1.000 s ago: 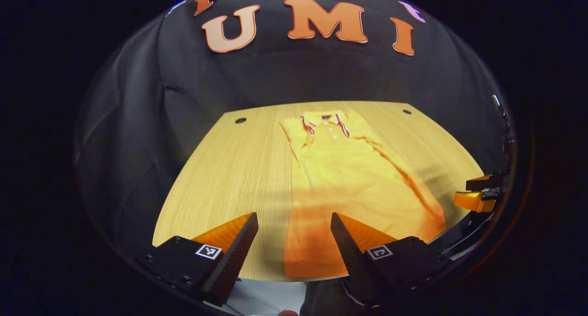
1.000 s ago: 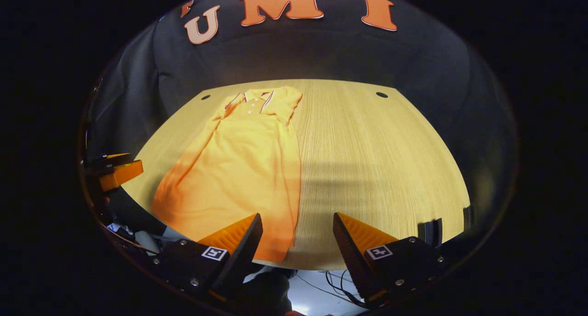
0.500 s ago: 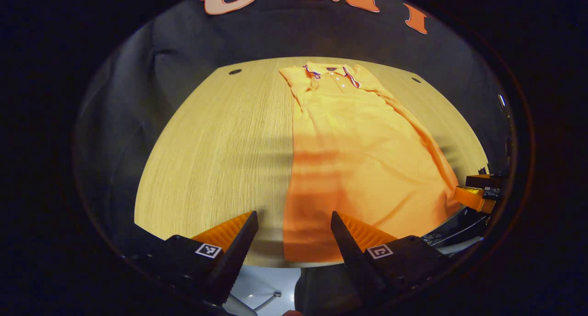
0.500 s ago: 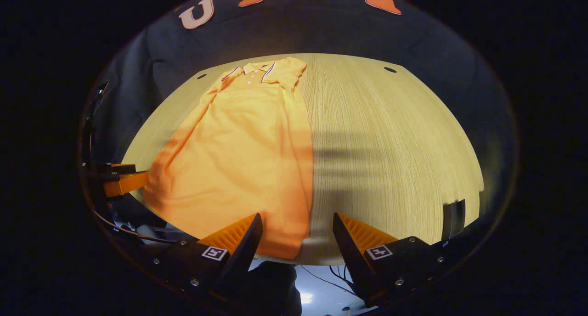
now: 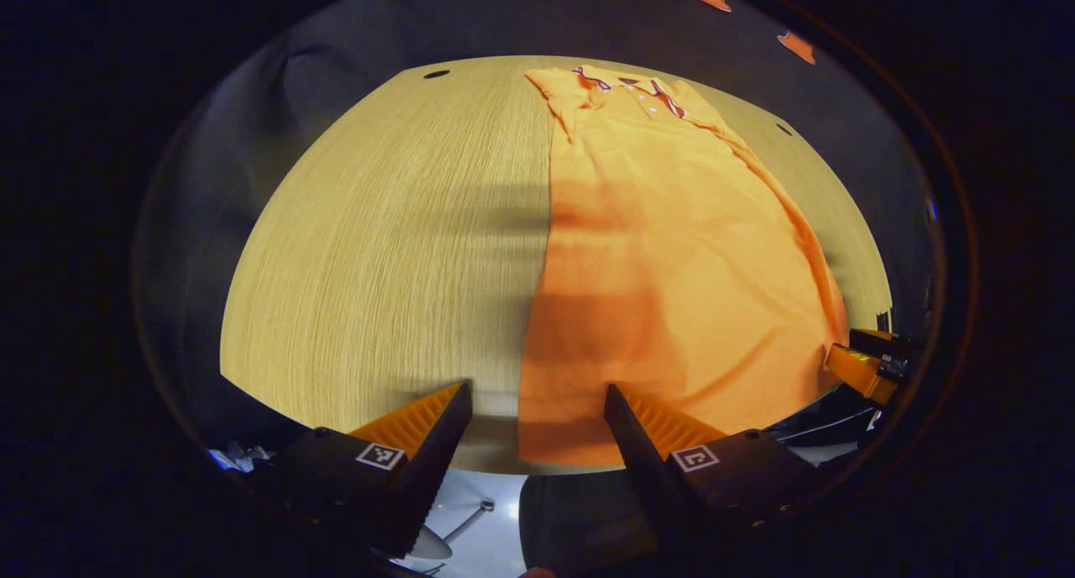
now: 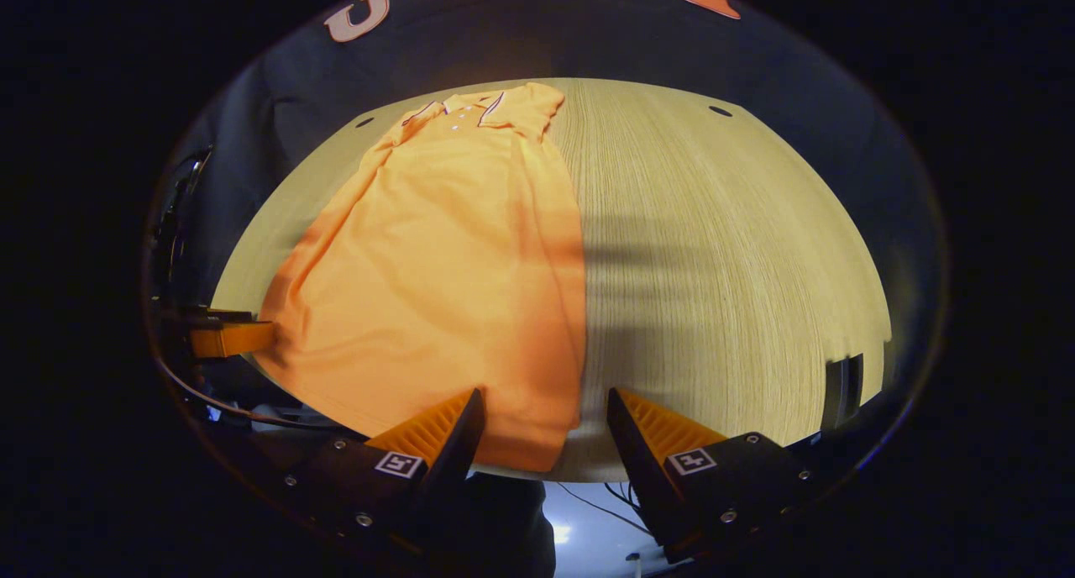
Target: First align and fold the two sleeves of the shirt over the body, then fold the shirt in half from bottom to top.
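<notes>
So the left gripper (image 5: 537,410) was wide open with nothing in it, sitting right over the shirt's (image 5: 672,250) bottom-left corner at the counter's (image 5: 378,250) near edge. Shirt lay flat with its sleeves already tucked in, long axis running straight away from the hem (image 6: 512,452) up to the collar (image 5: 630,91). The right gripper (image 6: 546,414) was spread open too, empty, straddling the bottom-right corner. Each gripper looked matched to its own hem corner, so I'd guess the bottom-to-top fold comes next, pulling away along that axis.
</notes>
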`<state>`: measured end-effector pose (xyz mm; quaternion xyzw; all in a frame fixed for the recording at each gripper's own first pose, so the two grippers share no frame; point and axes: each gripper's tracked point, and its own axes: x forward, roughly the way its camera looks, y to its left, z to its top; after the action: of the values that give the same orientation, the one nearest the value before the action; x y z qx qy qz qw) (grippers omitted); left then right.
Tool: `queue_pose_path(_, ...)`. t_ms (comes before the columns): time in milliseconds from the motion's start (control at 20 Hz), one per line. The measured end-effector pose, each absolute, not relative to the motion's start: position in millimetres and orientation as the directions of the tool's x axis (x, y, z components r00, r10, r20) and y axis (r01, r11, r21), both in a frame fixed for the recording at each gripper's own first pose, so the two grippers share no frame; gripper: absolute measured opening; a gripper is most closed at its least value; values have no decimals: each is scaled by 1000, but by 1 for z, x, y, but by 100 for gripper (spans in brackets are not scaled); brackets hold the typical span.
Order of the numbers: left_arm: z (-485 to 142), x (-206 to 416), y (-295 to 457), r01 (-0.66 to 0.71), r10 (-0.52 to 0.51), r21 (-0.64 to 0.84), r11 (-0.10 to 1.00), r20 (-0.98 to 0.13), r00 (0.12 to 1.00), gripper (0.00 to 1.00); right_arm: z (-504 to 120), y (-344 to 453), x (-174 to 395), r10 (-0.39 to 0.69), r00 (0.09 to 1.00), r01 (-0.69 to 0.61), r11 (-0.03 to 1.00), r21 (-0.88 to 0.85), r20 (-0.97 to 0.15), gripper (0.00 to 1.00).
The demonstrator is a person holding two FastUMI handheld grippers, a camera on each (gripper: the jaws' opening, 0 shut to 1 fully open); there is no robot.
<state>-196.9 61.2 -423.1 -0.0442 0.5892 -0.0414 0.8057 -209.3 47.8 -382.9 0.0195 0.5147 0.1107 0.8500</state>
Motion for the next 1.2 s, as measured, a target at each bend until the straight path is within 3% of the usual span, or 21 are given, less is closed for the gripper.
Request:
queue_pose_path(100,-424,-194,53,52,-130,-120,991,-945,299,99,-384,50,-210,189,431,-176,977,123,-882,82)
queue_pose_path(150,-423,-193,51,56,-134,-123,991,-944,303,96,-383,52,-210,193,422,-180,975,126,-886,70)
queue_pose_path(200,-424,-192,48,56,-135,-124,991,-943,305,87,-384,52,-211,188,419,-169,977,127,-888,60)
queue_pose_path(250,-423,-190,45,68,-144,-129,989,-940,310,80,-384,50,-211,192,422,-138,980,147,-886,35)
queue_pose_path(300,-424,-190,42,68,-156,-142,988,-937,313,65,-382,54,-212,219,428,-118,975,187,-877,23)
queue_pose_path(350,-420,-190,39,57,-167,-156,986,-936,311,36,-380,59,-213,258,419,-100,966,238,-871,10)
queue_pose_path(400,-422,-192,37,69,-171,-157,985,-939,297,8,-381,68,-218,314,397,-85,948,307,-862,11)
queue_pose_path(650,-406,-179,29,103,-242,-220,970,-916,319,8,-366,75,-215,417,376,20,889,457,-828,7)
queue_pose_path(800,-378,-147,27,89,-280,-266,960,-884,374,8,-336,87,-183,497,464,48,813,581,-733,5)
queue_pose_path(1200,-331,-71,27,116,-324,-307,945,-820,472,8,-289,91,-118,504,541,5,798,602,-673,4)
